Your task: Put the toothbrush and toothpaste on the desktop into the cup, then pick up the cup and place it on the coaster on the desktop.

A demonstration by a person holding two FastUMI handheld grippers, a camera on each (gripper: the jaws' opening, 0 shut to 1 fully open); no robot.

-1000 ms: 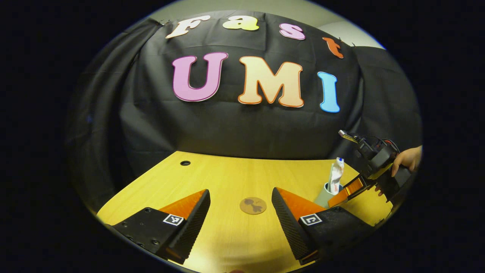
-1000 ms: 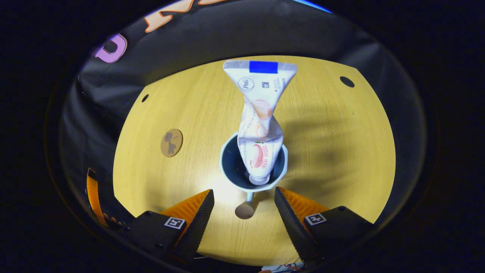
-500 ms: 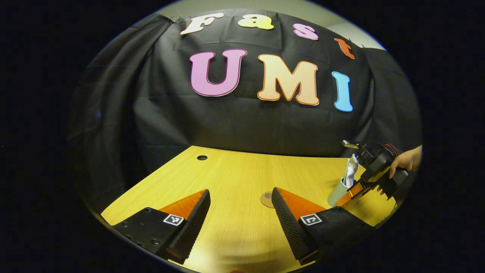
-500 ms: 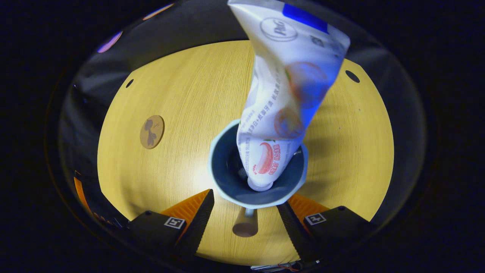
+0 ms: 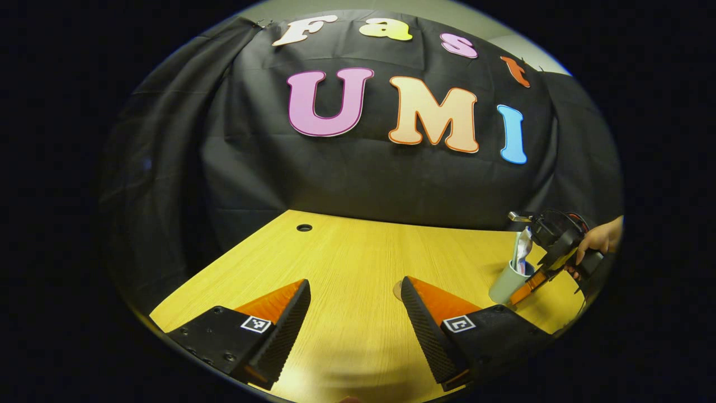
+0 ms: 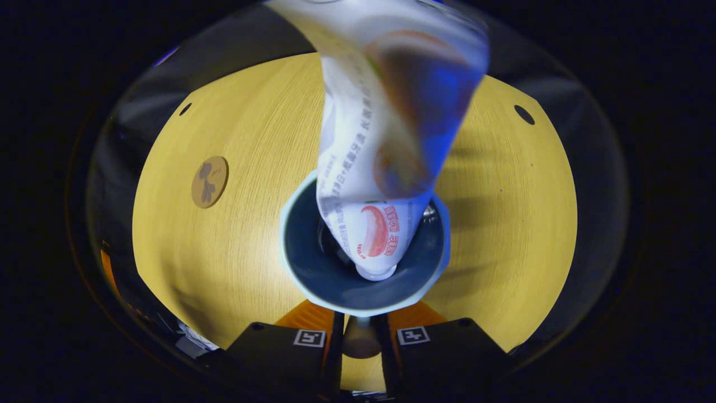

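In the right gripper view I look straight down into the pale blue cup [image 6: 291, 263], whose inside is dark. The white toothpaste tube [image 6: 380, 168] stands in it, cap down. A small glint at the inner rim [image 6: 430, 211] may be the toothbrush; I cannot tell. My right gripper [image 6: 361, 322] is shut on the stub handle [image 6: 361, 340] at the cup's near side. The round brown coaster [image 6: 210, 182] lies to the left. In the left gripper view my left gripper [image 5: 355, 285] hangs open over the table, its right finger half hiding the coaster [image 5: 397, 289]. The cup [image 5: 506, 285] stands far right.
The yellow wooden table [image 5: 347, 252] has a cable hole at its back left [image 5: 304, 228] and, in the right gripper view, one at each far corner [image 6: 524, 115]. A hand [image 5: 601, 238] holds the right gripper [image 5: 517, 294] at the table's right end.
My right gripper came down to the cup and its fingers went from wide open to shut on the handle. The left gripper shifted a little, so the coaster slid behind its right finger.
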